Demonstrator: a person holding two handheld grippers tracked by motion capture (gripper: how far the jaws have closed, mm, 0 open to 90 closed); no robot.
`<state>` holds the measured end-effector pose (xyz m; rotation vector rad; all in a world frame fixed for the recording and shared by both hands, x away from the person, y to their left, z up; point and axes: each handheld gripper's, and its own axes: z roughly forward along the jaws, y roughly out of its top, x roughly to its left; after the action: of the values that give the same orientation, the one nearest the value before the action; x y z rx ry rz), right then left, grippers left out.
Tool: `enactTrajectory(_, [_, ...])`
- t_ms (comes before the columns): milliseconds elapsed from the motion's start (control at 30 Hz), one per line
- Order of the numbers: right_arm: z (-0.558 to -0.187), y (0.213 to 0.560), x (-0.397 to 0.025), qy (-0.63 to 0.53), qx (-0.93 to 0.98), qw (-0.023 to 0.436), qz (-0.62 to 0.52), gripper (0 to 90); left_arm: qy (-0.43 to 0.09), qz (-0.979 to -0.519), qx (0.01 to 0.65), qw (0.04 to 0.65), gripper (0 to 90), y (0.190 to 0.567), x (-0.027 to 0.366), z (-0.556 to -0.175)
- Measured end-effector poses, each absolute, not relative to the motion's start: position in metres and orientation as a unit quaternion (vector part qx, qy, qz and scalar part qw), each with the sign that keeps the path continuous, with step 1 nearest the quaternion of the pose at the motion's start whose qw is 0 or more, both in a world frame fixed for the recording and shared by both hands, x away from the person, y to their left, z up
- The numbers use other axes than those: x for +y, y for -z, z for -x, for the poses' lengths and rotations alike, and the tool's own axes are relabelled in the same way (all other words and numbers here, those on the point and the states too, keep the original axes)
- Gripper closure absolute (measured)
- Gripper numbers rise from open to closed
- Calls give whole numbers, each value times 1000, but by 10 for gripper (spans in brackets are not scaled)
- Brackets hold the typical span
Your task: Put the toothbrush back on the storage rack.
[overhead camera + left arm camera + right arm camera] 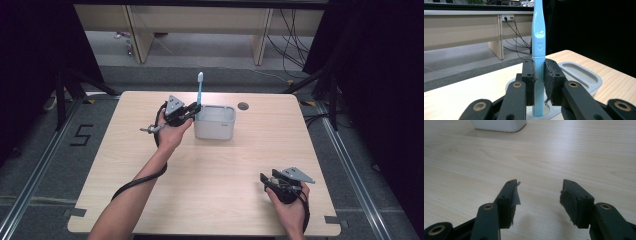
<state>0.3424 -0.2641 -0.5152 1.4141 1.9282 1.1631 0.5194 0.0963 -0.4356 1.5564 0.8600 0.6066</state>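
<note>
The toothbrush's (538, 37) head ran off the top edge of the left gripper view, and its foot sat hidden inside the white holder (584, 75), whose near side the jaws covered.

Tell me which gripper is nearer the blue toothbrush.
Left. The left gripper is shut on the blue toothbrush, holding it upright at the grey holder. The right gripper rests open near the table's front right corner, far from it.
</note>
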Motion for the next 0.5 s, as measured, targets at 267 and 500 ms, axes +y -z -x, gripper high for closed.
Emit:
enactTrajectory(267, [-343,516,-264,-424,704,234,-519,474,-256,-676,373,581,785,440,96,-519])
enactTrajectory(500, [-342,515,-263,-426,704,228,-521,474,-252,-681,377,575,785,441,95,-519])
